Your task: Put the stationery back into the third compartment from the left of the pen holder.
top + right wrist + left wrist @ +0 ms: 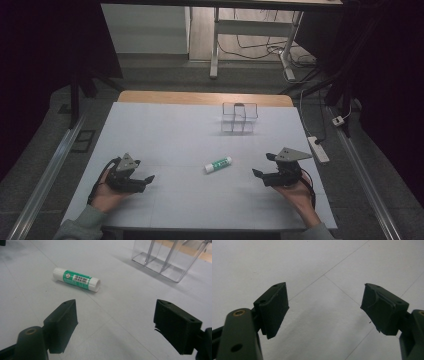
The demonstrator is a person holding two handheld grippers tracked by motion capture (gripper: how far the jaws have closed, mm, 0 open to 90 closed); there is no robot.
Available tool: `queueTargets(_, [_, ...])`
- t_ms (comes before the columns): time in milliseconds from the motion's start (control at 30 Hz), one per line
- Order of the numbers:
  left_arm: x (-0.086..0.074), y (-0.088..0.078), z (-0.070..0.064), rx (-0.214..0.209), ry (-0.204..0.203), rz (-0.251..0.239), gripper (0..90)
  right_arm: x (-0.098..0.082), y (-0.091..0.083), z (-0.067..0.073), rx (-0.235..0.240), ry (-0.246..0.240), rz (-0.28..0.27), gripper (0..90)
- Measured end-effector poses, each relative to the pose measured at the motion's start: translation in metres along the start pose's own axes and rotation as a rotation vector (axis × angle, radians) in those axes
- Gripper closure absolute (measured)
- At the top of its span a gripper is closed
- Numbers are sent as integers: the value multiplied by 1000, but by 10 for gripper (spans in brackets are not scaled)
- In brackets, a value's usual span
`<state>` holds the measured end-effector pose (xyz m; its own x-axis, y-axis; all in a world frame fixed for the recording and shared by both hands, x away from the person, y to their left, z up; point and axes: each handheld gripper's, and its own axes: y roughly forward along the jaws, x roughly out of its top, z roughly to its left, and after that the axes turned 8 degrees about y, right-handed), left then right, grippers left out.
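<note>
A green-and-white glue stick (218, 164) (76, 279) lies on its side near the middle of the white table sheet (170, 135). A clear plastic organiser (239, 118) (168, 258) with several compartments stands upright behind it, toward the far edge. My left gripper (144, 175) (324, 307) rests open at the front left, held in a hand, with bare sheet between its jaws. My right gripper (263, 165) (115, 322) is open at the front right, pointing toward the glue stick, which lies a short way beyond its jaws.
A wooden table edge (205, 97) shows past the sheet. On the floor to the right lie a white power strip (318, 149) and cables (260, 50). Metal rails (47, 170) run along both sides of the table. A white desk frame (250, 30) stands behind.
</note>
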<state>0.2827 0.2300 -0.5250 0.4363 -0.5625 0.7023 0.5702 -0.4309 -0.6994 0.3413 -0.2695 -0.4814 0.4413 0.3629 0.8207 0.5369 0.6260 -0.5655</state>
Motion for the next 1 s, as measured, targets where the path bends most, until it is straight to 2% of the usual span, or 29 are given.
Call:
queueTargets(267, [0, 1, 0, 4, 5, 7, 212, 14, 9, 6, 17, -34, 42, 202])
queueTargets(533, [0, 2, 0, 0, 7, 14, 212, 24, 19, 15, 57, -68, 83, 214])
queueTargets(833, [-1, 2, -1, -1, 10, 18, 212, 35, 33, 25, 69, -117, 91, 214])
queueTargets(1000, [-1, 2, -1, -2, 10, 20, 212, 41, 42, 33, 106, -136, 99, 225])
